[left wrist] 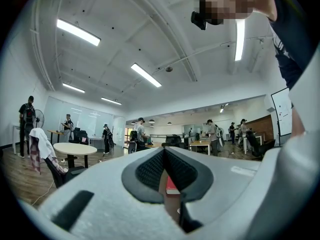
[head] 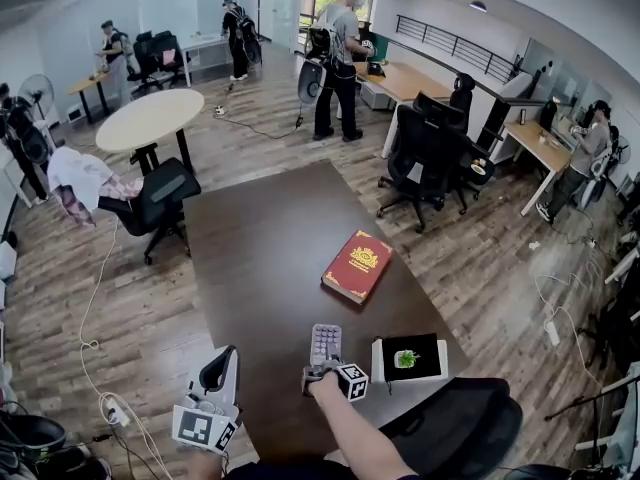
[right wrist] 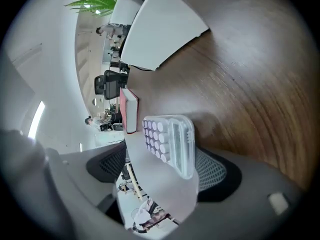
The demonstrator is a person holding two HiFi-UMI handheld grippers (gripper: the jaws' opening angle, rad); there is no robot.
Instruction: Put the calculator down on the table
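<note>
The pale, round-keyed plastic calculator (head: pixel 325 343) lies on the dark wooden table (head: pixel 262 258), at seven o'clock from the red book (head: pixel 357 265). The right gripper (head: pixel 322 369) stands released around it, so the placing looks done. The next move is to withdraw toward six o'clock without nudging it.

The left gripper (left wrist: pixel 164 151) is recorded with its jaws brought together at the tips; nothing is gripped. The dark meshed pads (left wrist: pixel 150 171) are seen to meet in a peak. Through the narrow slit below them, a red book (left wrist: pixel 171 185) is noted on a brown surface.

Beyond, an open office is shown. A round white table (left wrist: pixel 75 148) is observed at left. A dark chair (left wrist: pixel 67 174) is placed near it, with a cloth (left wrist: pixel 39 146) draped on it. A fan (left wrist: pixel 40 118) is noted behind. Several people are seen standing in the distance. Ceiling strip lights (left wrist: pixel 80 32) are lit. A whiteboard (left wrist: pixel 281 111) is recorded at right.
</note>
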